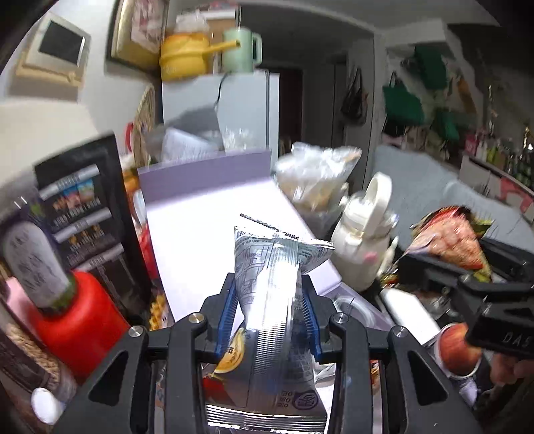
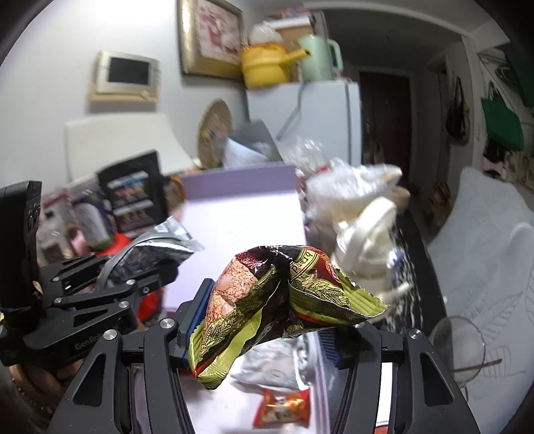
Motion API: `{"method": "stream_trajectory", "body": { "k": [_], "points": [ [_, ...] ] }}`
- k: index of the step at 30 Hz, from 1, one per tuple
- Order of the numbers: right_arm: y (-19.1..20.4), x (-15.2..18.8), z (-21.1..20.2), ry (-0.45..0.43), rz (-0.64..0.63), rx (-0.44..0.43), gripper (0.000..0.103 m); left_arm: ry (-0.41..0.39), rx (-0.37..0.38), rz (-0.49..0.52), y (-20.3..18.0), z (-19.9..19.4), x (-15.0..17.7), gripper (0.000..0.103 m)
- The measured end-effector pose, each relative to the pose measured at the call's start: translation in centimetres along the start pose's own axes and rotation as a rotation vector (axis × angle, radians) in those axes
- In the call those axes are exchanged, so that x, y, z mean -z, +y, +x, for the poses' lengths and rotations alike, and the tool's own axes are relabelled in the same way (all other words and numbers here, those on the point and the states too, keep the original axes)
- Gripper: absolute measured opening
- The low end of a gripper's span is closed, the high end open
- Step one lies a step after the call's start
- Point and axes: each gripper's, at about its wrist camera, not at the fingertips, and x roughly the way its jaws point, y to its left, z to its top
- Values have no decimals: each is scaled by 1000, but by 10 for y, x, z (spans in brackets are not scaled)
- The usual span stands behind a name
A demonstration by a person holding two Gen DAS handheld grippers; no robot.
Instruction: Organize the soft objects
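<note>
Silver packet point(image 1: 273, 300) pinched in left tool point(image 1: 268, 313), right tool point(image 2: 267, 317) pinching green-brown snack bag point(image 2: 267, 300), both tilted downward

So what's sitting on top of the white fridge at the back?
On the white fridge stand a yellow pot with a long handle and a pale green jug. Behind them a plastic-wrapped bundle shows partly; whatever sits further back is covered.

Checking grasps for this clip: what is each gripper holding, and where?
Left gripper: silver snack packet, pinched across its middle. Right gripper: red-green snack bag, crumpled around mid-body.
</note>
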Motion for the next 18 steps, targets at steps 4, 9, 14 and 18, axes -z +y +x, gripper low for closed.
{"method": "stream_trajectory", "body": {
  "k": [4, 9, 14, 18],
  "points": [
    [-13, 7, 18, 44, 31, 35, 56, 101, 25, 7, -6, 25, 13, 36],
    [-17, 15, 35, 77, 23, 67, 56, 222, 60, 11, -13, 57, 32, 36],
    [-23, 23, 54, 121, 26, 65, 56, 299, 101, -32, -8, 75, 45, 36],
    [-32, 32, 68, 177, 48, 81, 56, 310, 91, -9, -12, 78, 49, 36]
  ]
}}
